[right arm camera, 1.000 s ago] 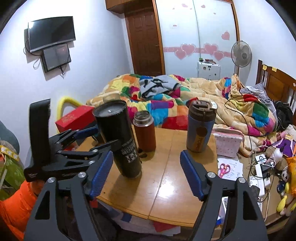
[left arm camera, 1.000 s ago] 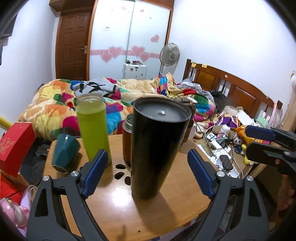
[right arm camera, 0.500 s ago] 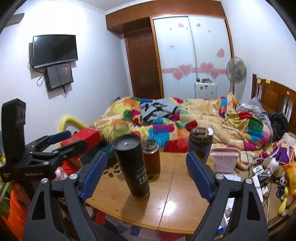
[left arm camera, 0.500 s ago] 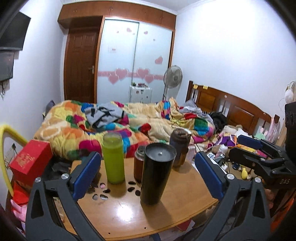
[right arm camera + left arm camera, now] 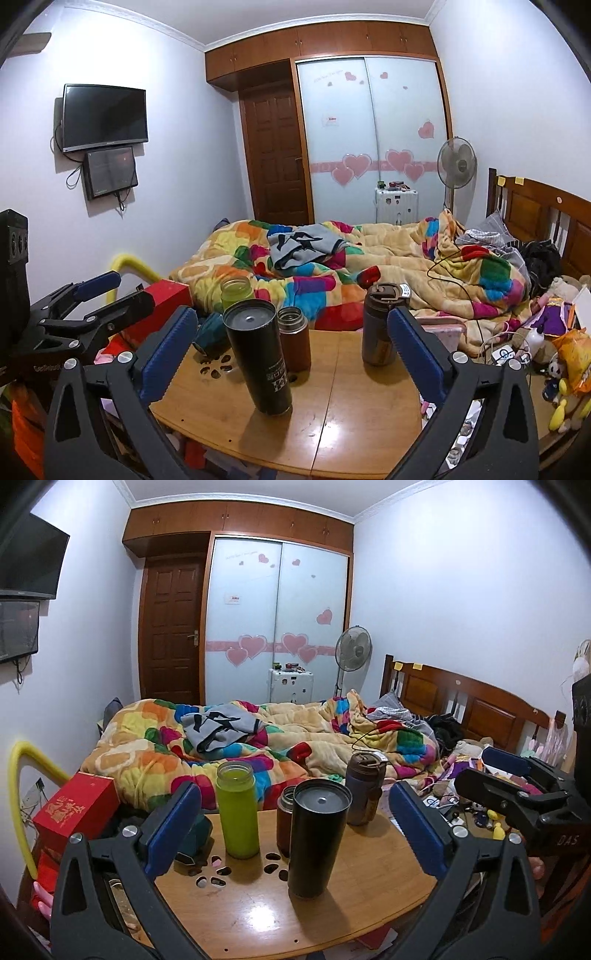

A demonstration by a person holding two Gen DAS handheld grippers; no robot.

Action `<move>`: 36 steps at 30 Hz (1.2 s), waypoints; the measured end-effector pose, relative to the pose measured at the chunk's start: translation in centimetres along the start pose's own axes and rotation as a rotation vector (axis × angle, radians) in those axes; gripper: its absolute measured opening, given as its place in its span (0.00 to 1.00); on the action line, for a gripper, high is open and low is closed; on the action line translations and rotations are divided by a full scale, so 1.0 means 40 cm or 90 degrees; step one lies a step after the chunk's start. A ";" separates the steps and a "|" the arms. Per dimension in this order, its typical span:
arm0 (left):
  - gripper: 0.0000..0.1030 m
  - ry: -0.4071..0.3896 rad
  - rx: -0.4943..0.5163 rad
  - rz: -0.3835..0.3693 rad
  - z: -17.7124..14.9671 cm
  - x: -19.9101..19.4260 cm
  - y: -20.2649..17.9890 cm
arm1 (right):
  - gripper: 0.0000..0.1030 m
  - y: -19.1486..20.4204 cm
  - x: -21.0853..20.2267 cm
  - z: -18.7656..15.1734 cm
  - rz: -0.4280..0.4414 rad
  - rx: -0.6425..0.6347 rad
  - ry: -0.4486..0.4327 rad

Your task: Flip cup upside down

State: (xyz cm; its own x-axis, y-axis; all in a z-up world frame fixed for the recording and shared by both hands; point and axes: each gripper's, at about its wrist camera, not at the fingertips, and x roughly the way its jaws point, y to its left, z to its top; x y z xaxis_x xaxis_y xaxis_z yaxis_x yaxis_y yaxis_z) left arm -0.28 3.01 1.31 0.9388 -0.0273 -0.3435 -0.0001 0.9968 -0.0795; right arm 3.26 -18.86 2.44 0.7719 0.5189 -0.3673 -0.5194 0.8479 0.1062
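Observation:
A tall black cup (image 5: 316,836) stands upside down on the round wooden table (image 5: 369,890), its flat base facing up; it also shows in the right wrist view (image 5: 260,354). My left gripper (image 5: 295,825) is open and empty, held back from the table with the cup between its blue pads but well beyond them. My right gripper (image 5: 291,350) is open and empty, also back from the table. Each gripper shows at the edge of the other's view: the right one (image 5: 517,786) and the left one (image 5: 81,306).
On the table stand a green bottle (image 5: 238,808), a small brown flask (image 5: 286,821), a grey-brown travel mug (image 5: 362,788) and a teal cup on its side (image 5: 212,334). A red box (image 5: 75,808) sits left of the table. A bed with a colourful quilt (image 5: 295,738) lies behind.
Both grippers have pulled back and up from the table. The black cup stays standing where it was, and looks smaller and farther away.

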 end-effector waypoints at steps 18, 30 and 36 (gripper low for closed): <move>1.00 -0.008 0.004 -0.008 -0.004 -0.002 -0.007 | 1.00 0.002 0.015 -0.006 0.000 0.003 0.006; 1.00 -0.009 -0.001 -0.008 -0.003 -0.005 0.002 | 1.00 0.007 0.014 -0.005 0.002 -0.004 0.002; 1.00 -0.010 -0.002 -0.008 -0.003 -0.006 0.003 | 1.00 0.015 0.006 -0.004 0.002 -0.007 0.000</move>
State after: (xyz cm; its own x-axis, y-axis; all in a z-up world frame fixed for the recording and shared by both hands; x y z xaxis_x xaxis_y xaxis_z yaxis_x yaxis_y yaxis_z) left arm -0.53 3.12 1.28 0.9440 -0.0384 -0.3276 0.0105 0.9962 -0.0866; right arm 3.09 -18.24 2.28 0.7701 0.5218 -0.3670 -0.5258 0.8449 0.0979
